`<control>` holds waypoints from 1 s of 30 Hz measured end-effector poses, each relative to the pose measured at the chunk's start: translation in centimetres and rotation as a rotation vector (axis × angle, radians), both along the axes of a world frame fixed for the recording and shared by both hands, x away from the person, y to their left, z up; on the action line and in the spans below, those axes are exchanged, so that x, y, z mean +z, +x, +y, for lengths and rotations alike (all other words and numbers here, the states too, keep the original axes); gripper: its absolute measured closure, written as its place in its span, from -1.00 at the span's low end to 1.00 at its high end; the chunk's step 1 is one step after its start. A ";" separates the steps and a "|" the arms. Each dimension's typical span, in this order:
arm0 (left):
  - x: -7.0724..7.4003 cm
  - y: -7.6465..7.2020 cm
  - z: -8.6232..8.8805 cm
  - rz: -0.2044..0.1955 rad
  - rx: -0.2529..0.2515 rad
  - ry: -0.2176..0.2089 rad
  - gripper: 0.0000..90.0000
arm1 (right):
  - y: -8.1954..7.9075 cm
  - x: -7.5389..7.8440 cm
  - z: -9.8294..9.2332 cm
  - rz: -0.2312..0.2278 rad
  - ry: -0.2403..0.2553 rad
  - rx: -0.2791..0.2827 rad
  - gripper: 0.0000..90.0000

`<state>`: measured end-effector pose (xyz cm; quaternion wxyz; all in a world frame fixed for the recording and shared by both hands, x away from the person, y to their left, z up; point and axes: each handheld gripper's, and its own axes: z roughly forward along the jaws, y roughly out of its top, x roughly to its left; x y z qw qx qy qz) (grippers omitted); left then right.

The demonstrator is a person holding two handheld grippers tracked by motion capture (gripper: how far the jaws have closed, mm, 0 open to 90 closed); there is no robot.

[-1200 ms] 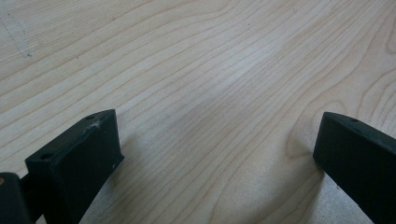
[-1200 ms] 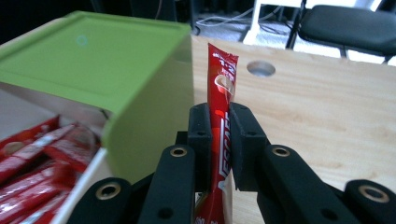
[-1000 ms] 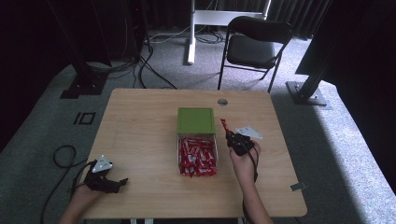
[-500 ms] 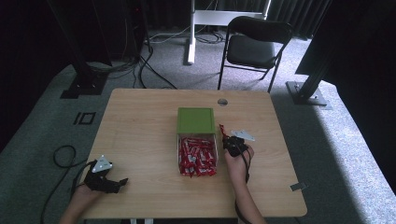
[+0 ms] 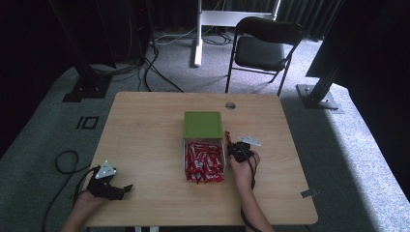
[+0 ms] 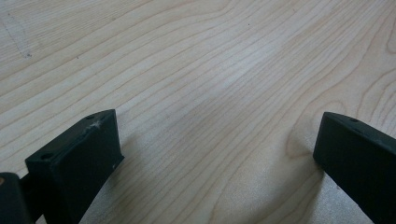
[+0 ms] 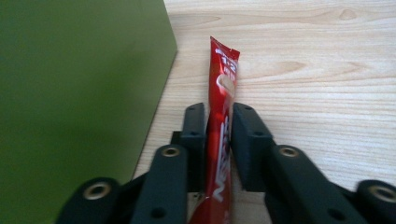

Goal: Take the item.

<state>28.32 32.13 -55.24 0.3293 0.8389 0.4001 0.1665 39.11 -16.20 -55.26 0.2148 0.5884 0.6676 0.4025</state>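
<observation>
Left gripper (image 5: pixel 110 187) rested at table's (image 5: pixel 145 125) near-left corner, jaws wide apart, nothing between. Tray of red sachets (image 5: pixel 205 160) sat mid-table, green box (image 5: pixel 203 124) behind. Right gripper (image 7: pixel 218 122) pinched one red sachet (image 7: pixel 222 107) just beside box. Risk: thin slick packet could slip or snag box wall.

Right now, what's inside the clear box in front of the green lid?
The clear box holds a heap of red sachets. Lower layers and the box floor are covered. The right gripper grips one sachet outside it.

We see a wooden table (image 5: pixel 145 125) on grey carpet (image 5: pixel 358 145). A black folding chair (image 5: pixel 263 46) stands at the far side; cables (image 5: pixel 154 67) trail far left. Daylight falls at right.
</observation>
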 end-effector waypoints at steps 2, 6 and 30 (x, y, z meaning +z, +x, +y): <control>0.0 0.0 0.0 0.000 0.000 0.000 -0.96 | 0.0 0.2 0.0 -0.003 0.006 0.006 0.48; 0.0 0.0 0.0 0.000 0.000 0.000 -0.96 | -0.2 1.0 -0.2 -0.017 0.009 0.025 0.30; 0.0 0.0 0.0 0.000 0.000 0.000 -0.96 | -2.5 2.3 -5.0 0.023 -0.067 0.267 -0.47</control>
